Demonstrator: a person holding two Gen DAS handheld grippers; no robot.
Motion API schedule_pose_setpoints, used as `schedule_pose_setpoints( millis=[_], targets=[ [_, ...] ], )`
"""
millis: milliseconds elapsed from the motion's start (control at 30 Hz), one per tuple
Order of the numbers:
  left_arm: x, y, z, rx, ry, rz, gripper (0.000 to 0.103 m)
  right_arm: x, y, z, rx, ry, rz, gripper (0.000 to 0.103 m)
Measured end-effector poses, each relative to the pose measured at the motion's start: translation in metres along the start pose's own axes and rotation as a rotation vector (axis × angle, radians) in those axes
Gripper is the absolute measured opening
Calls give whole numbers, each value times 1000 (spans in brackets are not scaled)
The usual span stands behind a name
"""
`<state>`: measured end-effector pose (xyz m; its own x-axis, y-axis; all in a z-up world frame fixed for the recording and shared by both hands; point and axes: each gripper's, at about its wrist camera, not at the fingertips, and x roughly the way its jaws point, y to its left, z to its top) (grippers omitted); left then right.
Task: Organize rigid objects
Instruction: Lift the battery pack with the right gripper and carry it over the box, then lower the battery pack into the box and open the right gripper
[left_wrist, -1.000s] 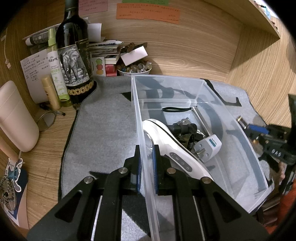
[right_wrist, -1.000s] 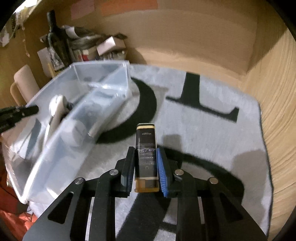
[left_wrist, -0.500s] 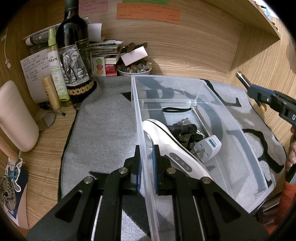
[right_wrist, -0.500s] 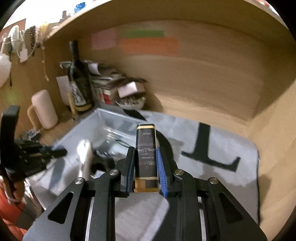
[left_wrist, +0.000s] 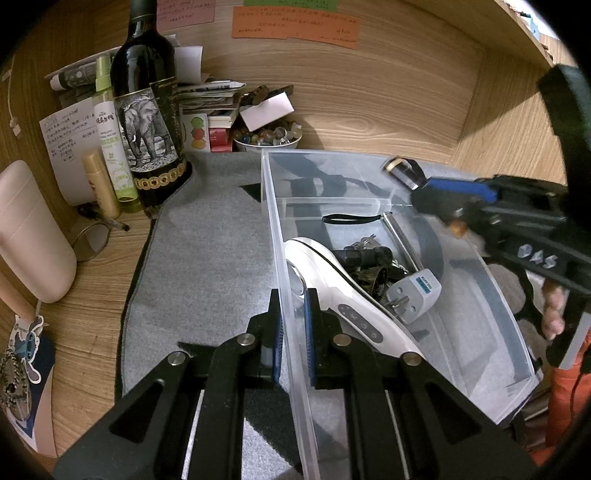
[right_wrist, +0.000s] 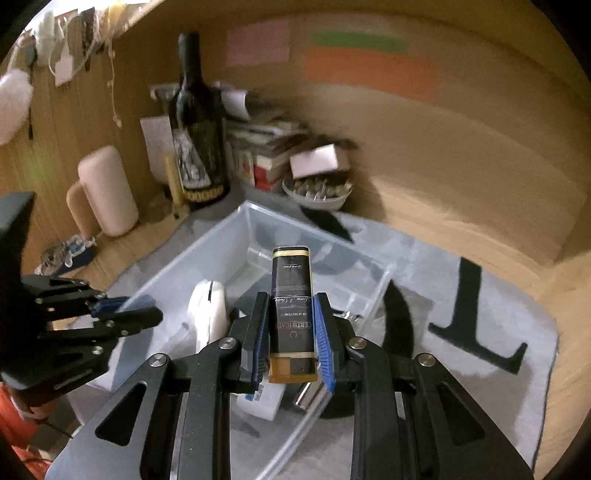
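Observation:
My right gripper (right_wrist: 291, 325) is shut on a black and gold lighter (right_wrist: 291, 295) and holds it in the air over the clear plastic bin (right_wrist: 192, 266). In the left wrist view the lighter (left_wrist: 400, 171) and right gripper (left_wrist: 436, 192) hang above the bin's far right corner. My left gripper (left_wrist: 293, 314) is shut on the bin's left wall (left_wrist: 284, 266). Inside the bin lie a white handheld device (left_wrist: 343, 291), a white plug adapter (left_wrist: 415, 291), a black flashlight (left_wrist: 364, 254) and a metal rod (left_wrist: 400, 240).
The bin stands on a grey mat (left_wrist: 207, 258) on a wooden desk. A wine bottle (left_wrist: 147, 110), spray bottle (left_wrist: 110, 136), beige container (left_wrist: 29, 232), a bowl of small items (left_wrist: 267, 136) and stacked papers crowd the back left. Wooden walls enclose the back and right.
My right gripper has lifted the lighter off the mat and carried it left over the bin. My left gripper has kept its hold on the bin wall.

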<state>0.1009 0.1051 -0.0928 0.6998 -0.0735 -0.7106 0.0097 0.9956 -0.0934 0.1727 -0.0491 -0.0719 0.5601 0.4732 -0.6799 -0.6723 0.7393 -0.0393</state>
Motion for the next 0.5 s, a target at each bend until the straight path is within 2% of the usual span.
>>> schedule_pose_setpoints(
  millis=[300,500],
  targets=[
    [1,-2,0,3,1,0,9,27,7,-7,-42,102,-4,22],
    [1,-2,0,3,1,1,9,35,11,-6,-69,139,-8,22]
  ],
)
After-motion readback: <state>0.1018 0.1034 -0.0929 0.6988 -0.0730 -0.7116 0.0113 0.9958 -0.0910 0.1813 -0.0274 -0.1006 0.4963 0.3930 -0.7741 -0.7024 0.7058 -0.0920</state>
